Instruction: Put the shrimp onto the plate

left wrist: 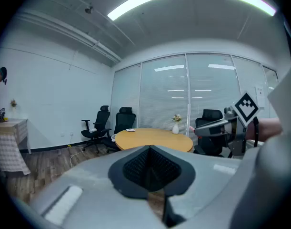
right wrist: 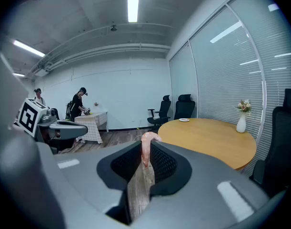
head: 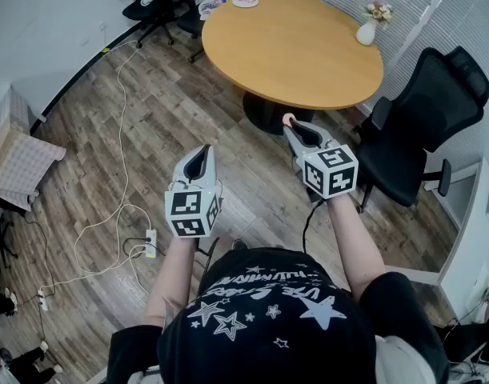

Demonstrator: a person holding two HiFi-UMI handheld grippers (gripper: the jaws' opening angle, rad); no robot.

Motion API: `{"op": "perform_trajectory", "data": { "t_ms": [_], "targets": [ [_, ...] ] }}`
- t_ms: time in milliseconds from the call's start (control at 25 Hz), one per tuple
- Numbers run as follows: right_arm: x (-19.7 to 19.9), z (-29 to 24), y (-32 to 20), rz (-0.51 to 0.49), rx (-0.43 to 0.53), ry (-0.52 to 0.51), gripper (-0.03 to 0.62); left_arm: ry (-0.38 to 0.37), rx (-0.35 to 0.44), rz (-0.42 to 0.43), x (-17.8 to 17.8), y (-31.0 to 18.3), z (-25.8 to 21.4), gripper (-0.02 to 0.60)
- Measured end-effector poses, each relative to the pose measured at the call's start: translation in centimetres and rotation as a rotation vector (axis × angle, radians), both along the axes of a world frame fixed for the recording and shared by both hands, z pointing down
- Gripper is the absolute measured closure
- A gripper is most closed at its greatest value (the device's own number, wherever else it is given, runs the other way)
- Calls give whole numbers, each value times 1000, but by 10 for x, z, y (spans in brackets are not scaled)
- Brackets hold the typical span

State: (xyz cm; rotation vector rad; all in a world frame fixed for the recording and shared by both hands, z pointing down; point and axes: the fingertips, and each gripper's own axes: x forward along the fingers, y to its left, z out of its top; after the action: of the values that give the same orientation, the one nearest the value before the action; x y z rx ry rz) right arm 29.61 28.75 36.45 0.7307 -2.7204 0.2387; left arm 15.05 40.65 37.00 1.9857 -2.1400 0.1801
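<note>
Pinching the shrimp (right wrist: 146, 148) in the jaws of the right gripper (head: 298, 131), up in the air. Left gripper (head: 198, 163) clenched on nothing. Picked up already; not yet carried to the plate (head: 245, 2) on the far worktop (head: 300, 50).

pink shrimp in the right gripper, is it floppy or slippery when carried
The pink curved shrimp probably holds its shape: its tip stands above the right gripper without drooping. It is likely light, since a narrow pinch holds it. Its smooth-looking skin may be slippery, so it could slide out.
</note>
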Motion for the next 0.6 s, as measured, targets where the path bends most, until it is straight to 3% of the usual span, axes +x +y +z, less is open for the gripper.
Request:
{"op": "perform_trajectory", "data": {
  "t_ms": [600],
  "targets": [
    [-17, 5, -6, 5, 5, 15, 536, 25, 6, 11, -19, -8, 7, 580]
  ]
}}
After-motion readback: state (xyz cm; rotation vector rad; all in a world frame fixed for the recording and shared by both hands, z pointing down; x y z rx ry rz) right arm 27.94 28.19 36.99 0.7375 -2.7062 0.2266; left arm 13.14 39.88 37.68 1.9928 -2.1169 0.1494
